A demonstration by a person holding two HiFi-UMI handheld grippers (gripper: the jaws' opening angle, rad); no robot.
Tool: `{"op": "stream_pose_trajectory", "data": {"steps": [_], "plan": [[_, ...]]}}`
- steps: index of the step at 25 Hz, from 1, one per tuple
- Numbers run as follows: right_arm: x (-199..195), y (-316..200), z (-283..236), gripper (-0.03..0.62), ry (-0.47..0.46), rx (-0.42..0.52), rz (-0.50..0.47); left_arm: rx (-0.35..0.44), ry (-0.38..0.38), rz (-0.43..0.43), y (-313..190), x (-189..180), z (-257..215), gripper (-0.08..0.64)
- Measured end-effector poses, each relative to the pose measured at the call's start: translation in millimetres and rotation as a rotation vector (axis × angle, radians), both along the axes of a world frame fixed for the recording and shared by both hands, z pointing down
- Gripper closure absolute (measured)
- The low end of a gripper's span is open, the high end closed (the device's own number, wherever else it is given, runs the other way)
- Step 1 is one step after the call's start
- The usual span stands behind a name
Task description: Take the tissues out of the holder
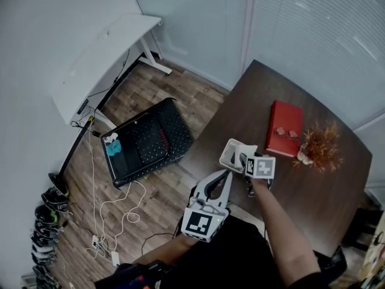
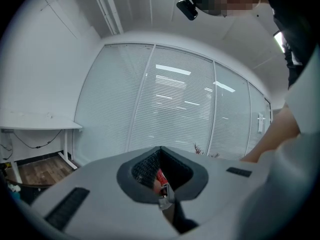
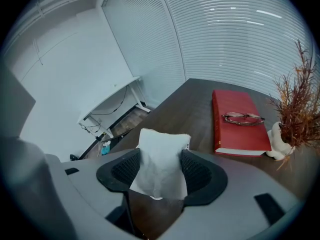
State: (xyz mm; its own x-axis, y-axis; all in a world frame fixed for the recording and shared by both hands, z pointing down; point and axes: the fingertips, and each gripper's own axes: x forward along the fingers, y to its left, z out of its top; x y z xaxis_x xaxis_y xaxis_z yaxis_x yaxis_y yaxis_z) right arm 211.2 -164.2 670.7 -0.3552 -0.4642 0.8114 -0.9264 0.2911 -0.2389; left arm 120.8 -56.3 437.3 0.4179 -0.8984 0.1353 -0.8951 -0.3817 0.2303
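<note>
Gripping the tissues (image 3: 160, 151) between wide-set pads, the right gripper (image 3: 161, 171) looks to have them out, just beside the holder (image 1: 227, 157). The left gripper (image 2: 161, 178) sits closed, empty. Only setting down remains.

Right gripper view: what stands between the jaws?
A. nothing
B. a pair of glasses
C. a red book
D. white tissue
D: the white tissue stands between the pads of the right gripper, touching both, while the red book with the glasses on it lies farther off on the table.
</note>
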Motion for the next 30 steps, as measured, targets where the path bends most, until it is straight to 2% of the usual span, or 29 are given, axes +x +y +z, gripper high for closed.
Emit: {"op": "stream_pose_trajectory", "data": {"steps": [9,13,25,30], "plan": [[-9.6,-11.4,-2.9,0.322,0.012,-0.003,0.03,-0.021,-0.003,0.04,-37.2,-15.8,4.1,0.563],[-16.5,-17.0,-8.3,0.322,0.017,0.007,0.035,-0.03,-0.008,0.083,-49.1,-18.1,6.0,0.563],[-9.6,-31.6,-14.6,0.324,0.031,-0.007,0.153,-0.067,0.003,0.197,-85.3,-21.1,15.0,0.563],[-11.3,-37.3,-12.2,0.324,0.036,-0.021,0.18,-0.103,0.005,0.201,-98.9,-28.7,25.3,0.564]]}}
